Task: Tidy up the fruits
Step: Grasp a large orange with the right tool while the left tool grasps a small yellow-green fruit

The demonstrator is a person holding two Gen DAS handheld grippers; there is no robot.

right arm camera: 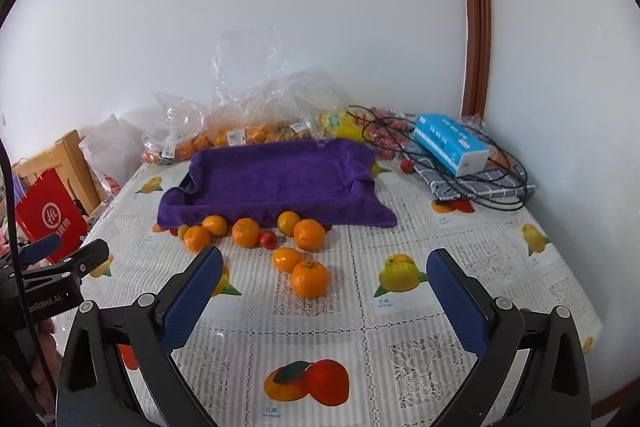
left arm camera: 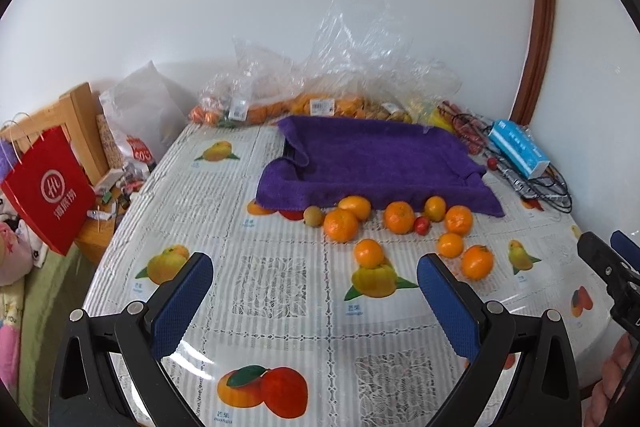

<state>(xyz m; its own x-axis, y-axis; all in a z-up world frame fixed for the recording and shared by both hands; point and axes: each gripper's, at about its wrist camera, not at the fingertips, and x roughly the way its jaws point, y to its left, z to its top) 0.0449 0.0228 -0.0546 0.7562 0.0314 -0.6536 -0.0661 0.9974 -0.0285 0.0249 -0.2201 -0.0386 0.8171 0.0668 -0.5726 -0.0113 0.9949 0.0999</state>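
Note:
Several oranges lie loose on the table in front of a tray lined with a purple towel. A small red fruit and a small yellowish fruit lie among them. The towel tray holds nothing that I can see. My left gripper is open and empty, above the table short of the oranges. My right gripper is open and empty, with the nearest orange between its fingers in view but farther off.
Clear plastic bags of fruit lie behind the tray by the wall. A blue tissue pack and black cables lie at the back right. A red paper bag hangs beyond the table's left edge.

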